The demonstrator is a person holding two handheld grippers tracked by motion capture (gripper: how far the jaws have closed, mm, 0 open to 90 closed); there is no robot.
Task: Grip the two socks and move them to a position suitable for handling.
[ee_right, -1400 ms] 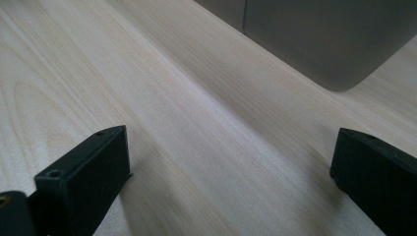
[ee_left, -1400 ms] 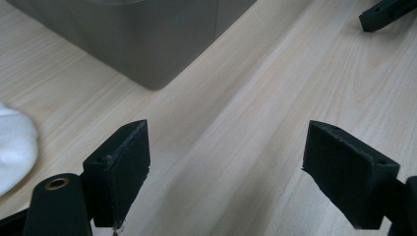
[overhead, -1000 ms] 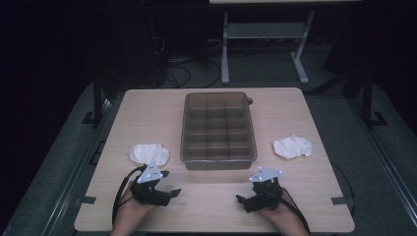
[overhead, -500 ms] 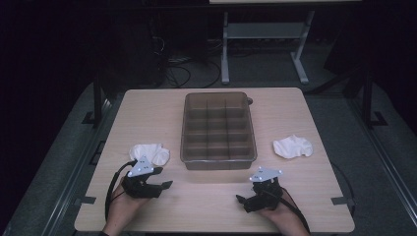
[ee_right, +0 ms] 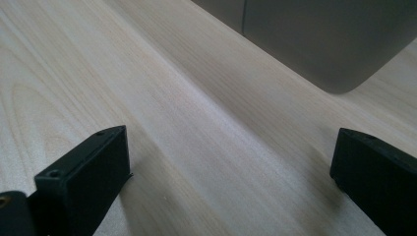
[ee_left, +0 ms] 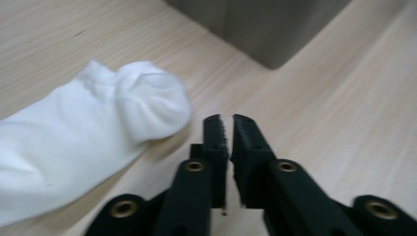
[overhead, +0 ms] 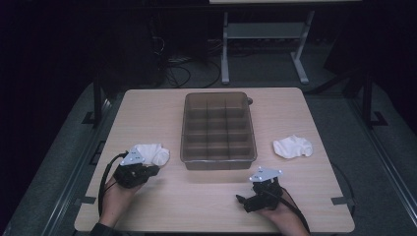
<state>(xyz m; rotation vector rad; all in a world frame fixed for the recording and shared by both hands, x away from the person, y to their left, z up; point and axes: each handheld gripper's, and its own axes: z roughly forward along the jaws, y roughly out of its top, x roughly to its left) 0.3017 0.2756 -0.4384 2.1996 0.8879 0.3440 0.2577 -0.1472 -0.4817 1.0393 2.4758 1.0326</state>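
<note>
Just left of the closed, empty left gripper (ee_left: 226, 129), white sock (ee_left: 93, 132), untouched, on the table (ee_left: 344, 128)

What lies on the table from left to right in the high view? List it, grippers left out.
White sock near the left gripper → compartment tray → second white sock.

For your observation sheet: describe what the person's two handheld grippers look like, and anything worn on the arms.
Both the left gripper and right gripper are black, with two blocky jaws, brass-coloured pivot rivets, a grey three-cornered plate on top and a trailing black cable. A dark sleeve edge shows on the left forearm.
</note>
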